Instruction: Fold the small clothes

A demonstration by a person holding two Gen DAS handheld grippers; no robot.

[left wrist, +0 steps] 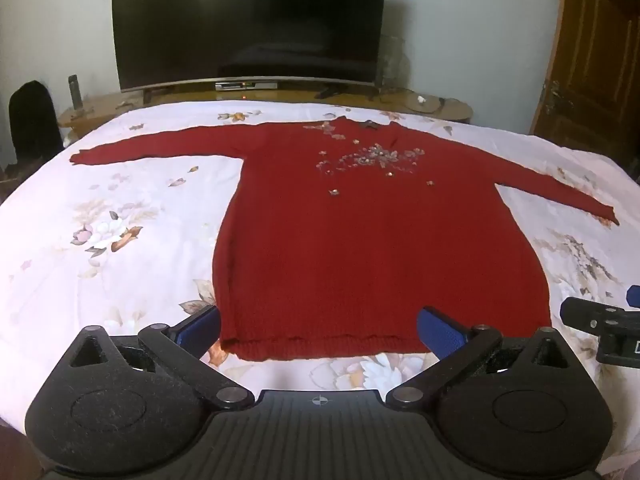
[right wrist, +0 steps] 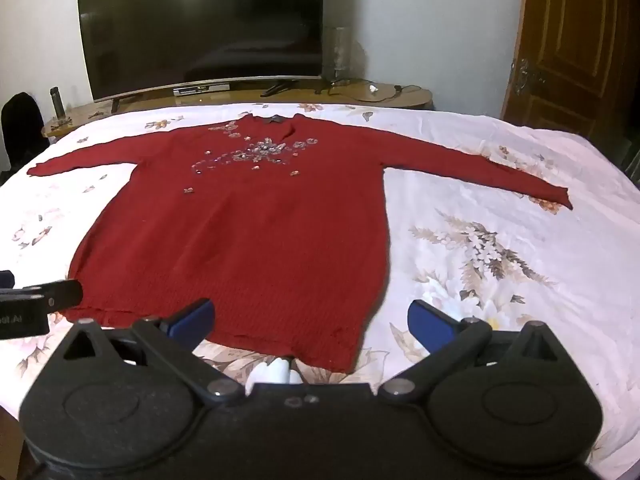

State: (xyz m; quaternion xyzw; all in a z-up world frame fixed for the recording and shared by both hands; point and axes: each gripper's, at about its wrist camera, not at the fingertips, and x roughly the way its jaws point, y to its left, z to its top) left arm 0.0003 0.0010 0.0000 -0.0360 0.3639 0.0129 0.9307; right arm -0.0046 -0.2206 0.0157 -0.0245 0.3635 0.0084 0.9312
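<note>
A red knit sweater (left wrist: 360, 232) with a beaded flower pattern on the chest lies flat, face up, sleeves spread, on a white floral bedsheet (left wrist: 120, 240). It also shows in the right wrist view (right wrist: 240, 240). My left gripper (left wrist: 318, 330) is open and empty, hovering over the hem near its left corner. My right gripper (right wrist: 310, 320) is open and empty over the hem's right corner. Each gripper shows at the edge of the other's view: the right one (left wrist: 600, 328), the left one (right wrist: 36, 304).
A large dark TV (left wrist: 248, 24) stands on a wooden cabinet (left wrist: 432, 106) behind the bed. A wooden door (left wrist: 596, 56) is at the right. A dark chair back (left wrist: 30, 120) stands at the left of the bed.
</note>
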